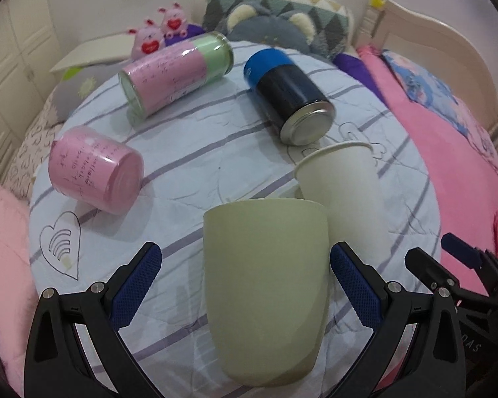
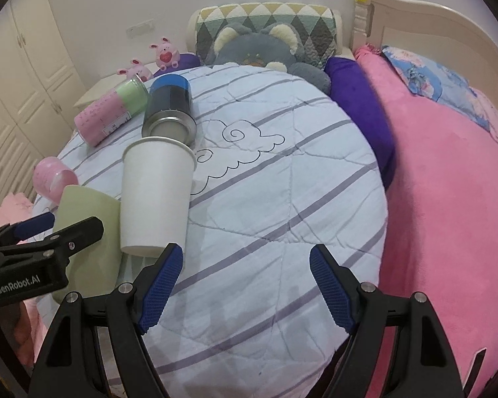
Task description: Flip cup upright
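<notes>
Nothing is flipped yet — every cup lies on its side on the bed (image 1: 189,152). Going left to right: the left gripper (image 1: 245,285) is spread wide around the pale green cup (image 1: 265,285), not squeezing it. Just beside it lies the white paper cup (image 1: 345,192). The right gripper (image 2: 245,288) is wide too, holding nothing. Only the left view shows the green cup whole — the right view shows more bare quilt.

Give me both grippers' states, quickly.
Left gripper: open, straddling the pale green cup, not clamped.
Right gripper: open, empty, over the quilt.
</notes>
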`<state>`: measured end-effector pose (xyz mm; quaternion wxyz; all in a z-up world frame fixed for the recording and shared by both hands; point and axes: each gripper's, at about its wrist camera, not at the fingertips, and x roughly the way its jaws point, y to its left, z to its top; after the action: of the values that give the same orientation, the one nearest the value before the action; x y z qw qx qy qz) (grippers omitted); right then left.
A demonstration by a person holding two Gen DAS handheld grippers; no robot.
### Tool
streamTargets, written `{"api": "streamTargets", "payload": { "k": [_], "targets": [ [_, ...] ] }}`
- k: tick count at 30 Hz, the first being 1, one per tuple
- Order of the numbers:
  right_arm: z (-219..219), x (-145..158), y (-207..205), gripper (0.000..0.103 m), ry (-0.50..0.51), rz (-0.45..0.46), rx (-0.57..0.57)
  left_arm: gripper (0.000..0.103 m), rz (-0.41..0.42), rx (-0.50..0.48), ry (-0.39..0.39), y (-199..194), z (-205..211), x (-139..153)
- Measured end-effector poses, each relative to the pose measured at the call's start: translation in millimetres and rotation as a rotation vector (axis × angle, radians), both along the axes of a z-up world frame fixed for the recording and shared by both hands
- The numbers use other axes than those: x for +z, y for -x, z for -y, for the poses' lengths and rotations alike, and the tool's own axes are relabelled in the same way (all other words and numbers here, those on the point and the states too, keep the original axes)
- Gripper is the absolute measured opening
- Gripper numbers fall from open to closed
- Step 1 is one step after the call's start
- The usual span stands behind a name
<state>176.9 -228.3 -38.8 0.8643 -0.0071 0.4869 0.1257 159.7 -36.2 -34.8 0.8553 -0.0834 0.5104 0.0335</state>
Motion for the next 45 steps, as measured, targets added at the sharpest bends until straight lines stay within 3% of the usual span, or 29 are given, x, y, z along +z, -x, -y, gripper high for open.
{"api": "streamTargets", "payload": {
  "k": [9,13,17,33,45],
  "targets": [
    [2,-16,-14,0.080,-0.026,-0.031,0.034,0.102,-0.057,0.040,-0.038,-9,9,-13],
    [6,-24,-17,0.080,-0.031,-0.052,0.034,0.082,-0.065,0.018,-0.040,-12,12,-15],
    [10,-27,-18,0.080,-0.045,-0.060,0.028,0.081,-0.063,-0.011,-0.081,-13,20,-15],
    [9,-25,-21,0.080,-0.045,-0.060,0.018,0.081,-0.046,-0.035,-0.051,-14,16,-11],
    [4,-17,-22,0.080,-0.039,-0.043,0.005,0.081,0.047,-0.053,-0.067,-15,13,9]
  ]
}}
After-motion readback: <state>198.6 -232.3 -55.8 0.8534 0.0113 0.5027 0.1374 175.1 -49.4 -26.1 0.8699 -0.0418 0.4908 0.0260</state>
